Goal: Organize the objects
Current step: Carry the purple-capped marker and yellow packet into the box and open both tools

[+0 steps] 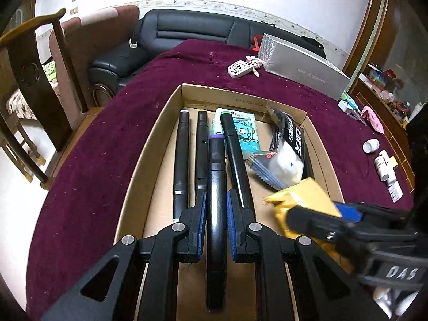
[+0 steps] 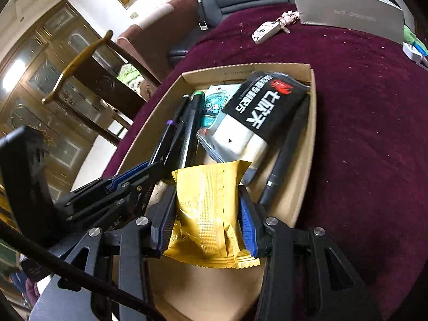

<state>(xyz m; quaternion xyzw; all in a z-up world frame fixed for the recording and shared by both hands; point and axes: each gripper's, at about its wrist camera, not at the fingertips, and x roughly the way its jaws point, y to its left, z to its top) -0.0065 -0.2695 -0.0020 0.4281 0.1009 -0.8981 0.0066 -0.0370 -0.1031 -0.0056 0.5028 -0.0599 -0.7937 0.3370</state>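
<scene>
A cardboard box (image 1: 165,123) sits on a maroon tablecloth. My left gripper (image 1: 216,200) is shut on a black marker with a purple band (image 1: 216,187) and holds it over the box, between other black markers (image 1: 180,157). My right gripper (image 2: 206,203) is shut on a yellow snack packet (image 2: 208,214) above the box's near end; it also shows in the left wrist view (image 1: 302,198). In the box lie a black-and-white snack bag (image 2: 256,112), a light blue tissue pack (image 1: 246,133) and another black pen (image 2: 283,157) along the right wall.
On the cloth beyond the box lie a white car key (image 1: 240,68) and a grey carton (image 1: 302,64). Small white bottles (image 1: 382,163) and a pink item (image 1: 373,119) lie at the right. A black sofa (image 1: 187,32) and wooden chairs (image 1: 32,80) stand around the table.
</scene>
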